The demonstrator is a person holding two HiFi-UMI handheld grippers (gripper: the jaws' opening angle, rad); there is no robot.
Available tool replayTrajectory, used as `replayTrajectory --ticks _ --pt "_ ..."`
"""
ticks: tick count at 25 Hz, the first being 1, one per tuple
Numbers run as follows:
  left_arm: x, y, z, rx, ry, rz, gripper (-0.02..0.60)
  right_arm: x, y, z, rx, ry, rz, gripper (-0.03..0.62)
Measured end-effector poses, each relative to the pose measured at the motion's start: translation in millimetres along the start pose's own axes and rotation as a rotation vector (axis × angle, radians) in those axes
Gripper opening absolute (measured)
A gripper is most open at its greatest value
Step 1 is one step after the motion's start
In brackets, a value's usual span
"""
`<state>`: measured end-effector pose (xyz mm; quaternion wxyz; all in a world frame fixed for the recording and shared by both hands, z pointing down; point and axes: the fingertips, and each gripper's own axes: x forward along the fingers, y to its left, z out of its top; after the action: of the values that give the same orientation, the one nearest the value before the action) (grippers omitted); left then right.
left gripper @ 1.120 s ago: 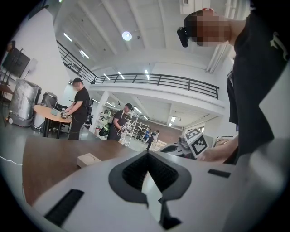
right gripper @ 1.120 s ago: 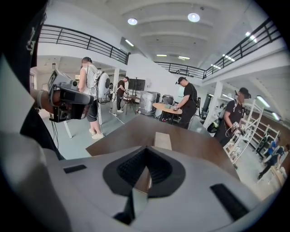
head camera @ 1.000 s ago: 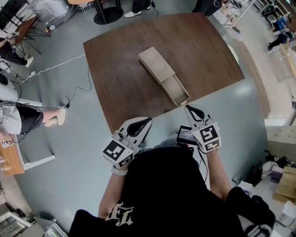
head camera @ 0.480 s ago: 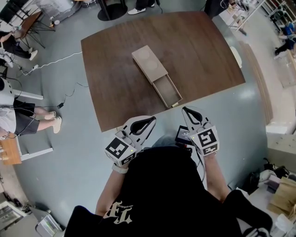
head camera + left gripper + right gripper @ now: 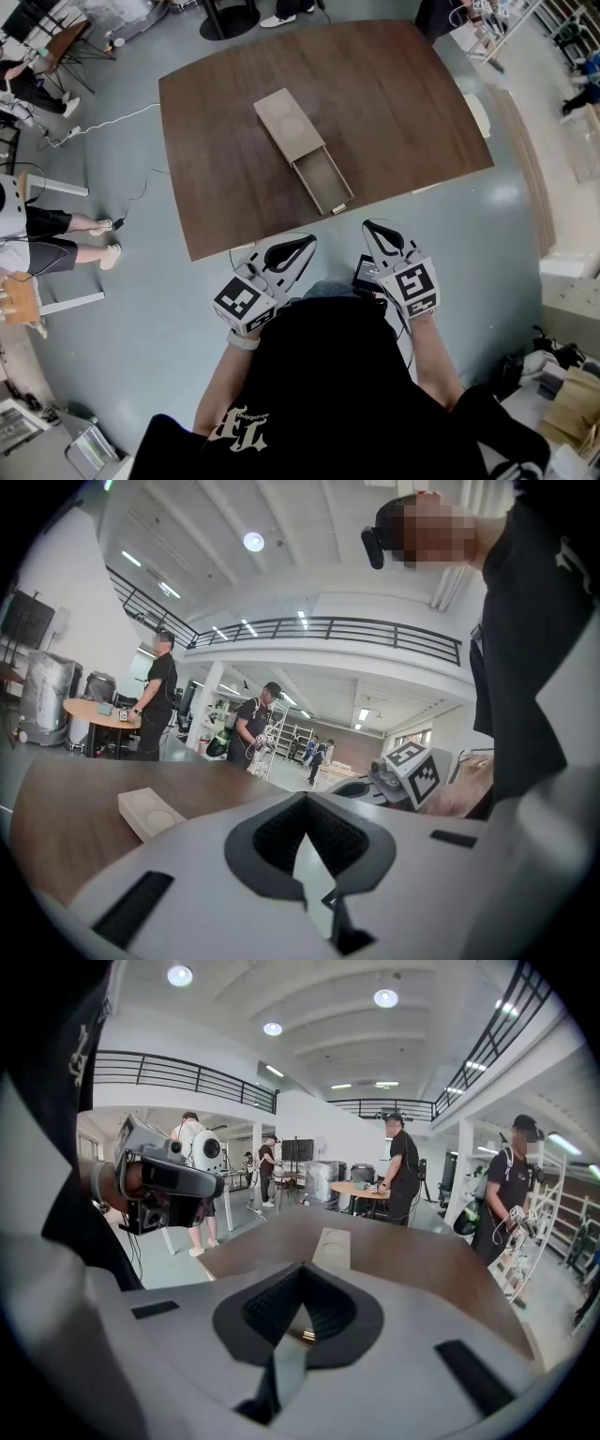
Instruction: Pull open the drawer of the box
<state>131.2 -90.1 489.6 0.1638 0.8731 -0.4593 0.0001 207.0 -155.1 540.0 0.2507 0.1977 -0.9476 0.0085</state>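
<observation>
A flat tan box point(image 5: 289, 125) lies on the dark wooden table point(image 5: 403, 103), with its drawer point(image 5: 323, 183) pulled out toward the near edge and empty. Both grippers hang over the floor close to my body, short of the table edge. My left gripper point(image 5: 305, 244) is shut with nothing in it, and so is my right gripper point(image 5: 368, 226), a little nearer the drawer's end. In the left gripper view the box point(image 5: 145, 812) lies far left, beyond the shut left gripper point(image 5: 305, 808). The right gripper view shows the box point(image 5: 330, 1245) straight ahead past the shut right gripper point(image 5: 302, 1283).
Grey floor surrounds the table. A white cable point(image 5: 98, 139) runs across the floor at the left, near seated people point(image 5: 28, 230). Several people point(image 5: 403, 1171) stand by a round table at the back. A black device point(image 5: 371, 274) hangs at my waist.
Both grippers have drawn back from the table edge toward my body. The table and box now sit farther up and to the left in the head view. The drawer stays pulled out.
</observation>
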Motion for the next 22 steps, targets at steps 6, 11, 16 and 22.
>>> replayTrajectory --ticks 6,11,16,22 --pt "12.9 -18.1 -6.0 0.005 -0.002 0.003 0.005 -14.3 1.6 -11.6 0.009 -0.007 0.031 -0.012" --pt "13.0 -33.5 -11.5 0.002 -0.001 0.009 0.005 -26.8 6.8 -16.8 0.007 -0.013 0.045 -0.012" --pt "9.0 -46.2 -16.8 0.0 0.001 0.01 0.005 -39.8 14.2 -17.1 -0.003 -0.023 0.046 -0.012" --pt "8.7 -61.6 -26.5 -0.002 0.003 0.01 0.005 -54.8 19.7 -24.4 -0.004 -0.034 0.046 -0.012"
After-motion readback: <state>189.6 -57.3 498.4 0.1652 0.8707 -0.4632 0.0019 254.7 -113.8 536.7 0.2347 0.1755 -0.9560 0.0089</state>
